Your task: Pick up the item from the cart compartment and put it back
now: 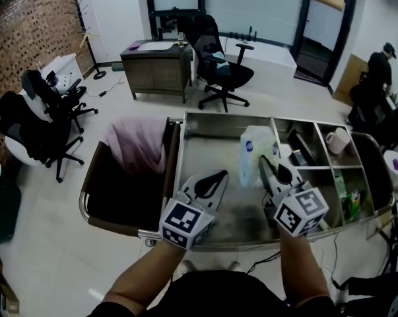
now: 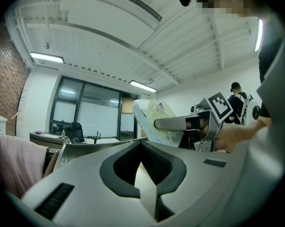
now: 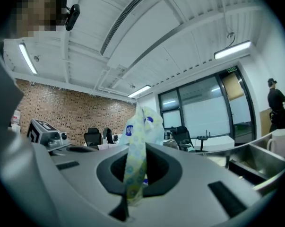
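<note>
Currently on hand, item by item. Right gripper (image 1: 272,167): mine, pointing level, jaws closed on a fold of the tissue packet (image 1: 255,152), whose patterned wrapper runs up between the pads in the right gripper view. Tissue packet: pale, soft, with a blue label near its top and small green-yellow dots on the wrapper. It is held over the right side of the cart's large compartment (image 1: 205,154), close to the divider, and in the left gripper view it stands higher than the cart's rim. Left gripper (image 1: 215,177): mine, also level, jaws together with nothing between them, over the near edge of the same compartment, just beside the right gripper and apart from the packet. Cart (image 1: 218,115): steel top tray with one wide compartment on the left and smaller ones along the right end. White mug (image 1: 336,140): in the far right compartment. Dark object (image 1: 301,147): in the small compartment next to the mug, too unclear to name. Green items (image 1: 352,203): in the near right compartment. Dark bag (image 1: 119,190): hung at the cart's left end, with a pink cloth (image 1: 138,144) in it.
</note>
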The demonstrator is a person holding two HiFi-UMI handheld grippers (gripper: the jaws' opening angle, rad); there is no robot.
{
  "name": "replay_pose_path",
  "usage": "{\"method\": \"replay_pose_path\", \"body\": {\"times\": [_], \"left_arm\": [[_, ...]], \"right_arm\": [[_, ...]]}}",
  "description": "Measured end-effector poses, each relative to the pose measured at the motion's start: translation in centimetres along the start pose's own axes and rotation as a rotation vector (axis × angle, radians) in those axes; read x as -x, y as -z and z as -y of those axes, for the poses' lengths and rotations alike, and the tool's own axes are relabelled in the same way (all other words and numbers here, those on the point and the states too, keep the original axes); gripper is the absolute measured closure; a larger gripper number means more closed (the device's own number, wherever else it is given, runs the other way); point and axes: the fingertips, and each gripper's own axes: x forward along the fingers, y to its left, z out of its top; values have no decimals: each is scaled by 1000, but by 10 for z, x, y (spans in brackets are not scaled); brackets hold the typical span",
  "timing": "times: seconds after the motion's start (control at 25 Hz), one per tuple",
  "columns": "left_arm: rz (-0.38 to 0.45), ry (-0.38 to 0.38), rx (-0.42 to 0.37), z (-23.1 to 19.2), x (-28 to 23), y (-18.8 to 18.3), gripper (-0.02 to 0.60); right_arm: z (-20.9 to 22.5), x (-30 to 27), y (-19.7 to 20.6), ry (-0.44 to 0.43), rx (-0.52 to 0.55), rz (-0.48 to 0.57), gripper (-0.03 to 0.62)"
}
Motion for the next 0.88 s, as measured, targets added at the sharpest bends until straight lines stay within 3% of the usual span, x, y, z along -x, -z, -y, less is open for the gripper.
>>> {"method": "replay_pose_path", "body": {"times": [0.56,0.88], "left_arm": [[-2,7,-5,1,0,1,581],[-6,8,-3,1,0,2,581]], "right_arm": [[13,-38,-11,6,64,-107,580],[23,-76,-7,-25,91,-219,580]]}}
